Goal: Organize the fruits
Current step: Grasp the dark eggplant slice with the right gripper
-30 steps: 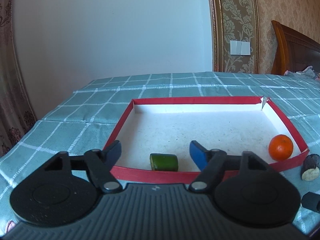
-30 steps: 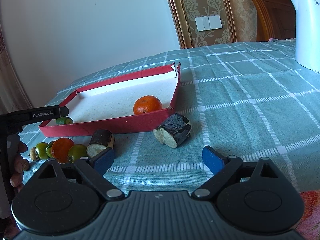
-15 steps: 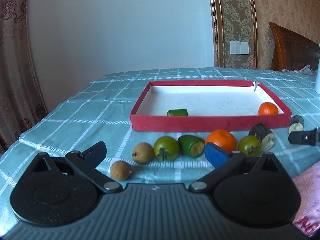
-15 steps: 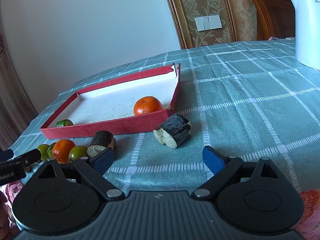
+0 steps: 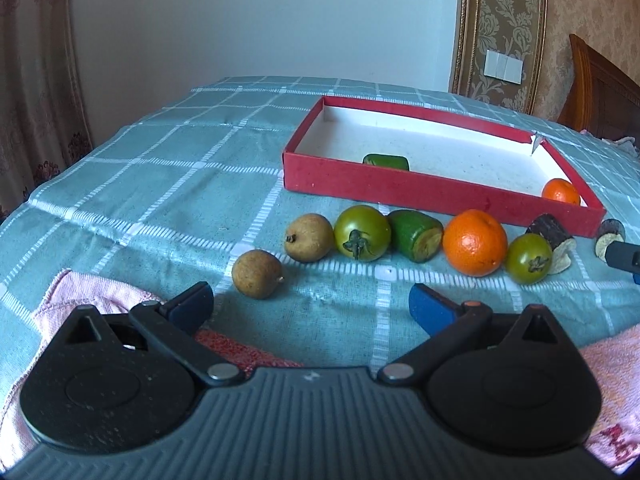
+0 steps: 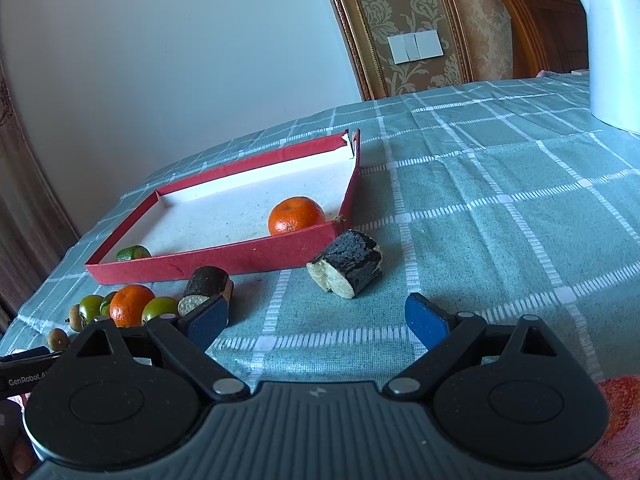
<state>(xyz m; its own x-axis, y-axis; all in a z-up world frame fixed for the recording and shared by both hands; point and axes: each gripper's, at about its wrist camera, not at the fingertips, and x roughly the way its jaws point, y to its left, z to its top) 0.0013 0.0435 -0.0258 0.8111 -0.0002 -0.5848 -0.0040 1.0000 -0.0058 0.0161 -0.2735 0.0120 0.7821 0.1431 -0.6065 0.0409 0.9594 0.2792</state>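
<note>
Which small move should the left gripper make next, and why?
Probably ease the left gripper forward to the nearest brown fruit. The jaws stand open and empty, that fruit lies just ahead on the cloth, and the red tray holds only two pieces.

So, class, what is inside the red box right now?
Inside the red box lie two things: a green piece near the front wall, and a small orange in the front right corner. The front wall hides their undersides and the floor just behind it.
</note>
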